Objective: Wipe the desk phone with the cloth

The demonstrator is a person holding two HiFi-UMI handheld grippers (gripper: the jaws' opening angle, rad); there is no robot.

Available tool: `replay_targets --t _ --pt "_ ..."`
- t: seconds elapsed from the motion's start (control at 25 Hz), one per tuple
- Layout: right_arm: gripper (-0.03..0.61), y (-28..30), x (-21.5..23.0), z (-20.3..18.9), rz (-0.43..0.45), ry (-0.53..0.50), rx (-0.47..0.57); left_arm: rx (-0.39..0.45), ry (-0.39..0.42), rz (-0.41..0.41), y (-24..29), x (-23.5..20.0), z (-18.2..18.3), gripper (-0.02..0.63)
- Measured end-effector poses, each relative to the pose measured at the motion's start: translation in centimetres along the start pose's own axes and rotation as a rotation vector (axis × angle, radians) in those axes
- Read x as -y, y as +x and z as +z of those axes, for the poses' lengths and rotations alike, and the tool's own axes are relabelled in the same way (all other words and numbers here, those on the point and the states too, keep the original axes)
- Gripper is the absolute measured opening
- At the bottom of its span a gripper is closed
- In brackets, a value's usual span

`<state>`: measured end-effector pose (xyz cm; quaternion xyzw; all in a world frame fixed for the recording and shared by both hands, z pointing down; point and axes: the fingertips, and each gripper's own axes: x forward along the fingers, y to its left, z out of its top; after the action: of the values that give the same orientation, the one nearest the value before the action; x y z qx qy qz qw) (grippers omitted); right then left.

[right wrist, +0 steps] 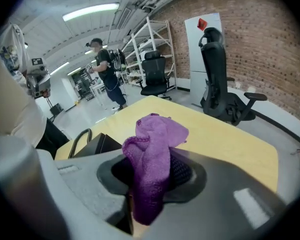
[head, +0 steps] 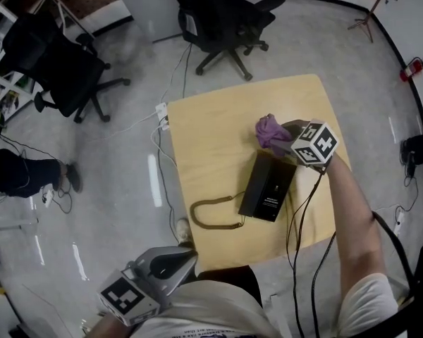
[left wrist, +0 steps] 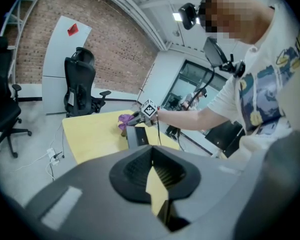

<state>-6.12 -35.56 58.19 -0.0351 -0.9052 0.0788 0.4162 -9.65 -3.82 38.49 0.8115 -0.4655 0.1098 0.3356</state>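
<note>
Head view: The desk phone point(head: 268, 186) lies flat near the middle of the desk point(head: 204, 139), with its cord point(head: 215, 214) looped on the near-left side. The right gripper point(head: 290, 134) is extended over the far end of the phone and carries the purple cloth point(head: 271, 132). The cloth hangs just beyond the phone's far edge. Contact between cloth and phone cannot be confirmed from this angle. The left gripper point(head: 176, 263) is held low, close to the person's body and off the near edge of the desk. It takes no part in the work.

Left gripper view: The jaws of the left gripper point(left wrist: 155, 176) are drawn together, leaving only a narrow slit. Nothing is held between them. Across the desk point(left wrist: 90, 134), the phone point(left wrist: 136, 135) and the cloth point(left wrist: 125, 120) appear small, with the right gripper point(left wrist: 135, 118) at the phone's far end.

Right gripper view: The jaws are clamped on the cloth point(right wrist: 152, 154), which bunches upward between them. The phone point(right wrist: 97, 144) lies to the left and below the jaws, apart from the visible part of the cloth. The cord point(right wrist: 81, 136) lies beside it.

Task status (judgement):
- Done: the cloth is picked up and brought to the phone.
- Remaining: the cloth must be lowered onto the phone's top surface and drawn along its full length. No part of the phone shows evidence of a wiping pass.
</note>
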Motion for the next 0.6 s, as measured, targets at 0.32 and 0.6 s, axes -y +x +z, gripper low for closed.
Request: replay_targets --t 0.32,0.6 --pt "0.124 -6.2 -2.0 1.1 0.044 0.069 0.170 -0.013 0.025 -0.049 1.2 0.4 0.4 0.003" --pt "0.124 -5.6 -3.3 -1.7 0.074 0.104 0.129 -0.031 0.046 -0.084 1.9 1.0 0.7 0.003"
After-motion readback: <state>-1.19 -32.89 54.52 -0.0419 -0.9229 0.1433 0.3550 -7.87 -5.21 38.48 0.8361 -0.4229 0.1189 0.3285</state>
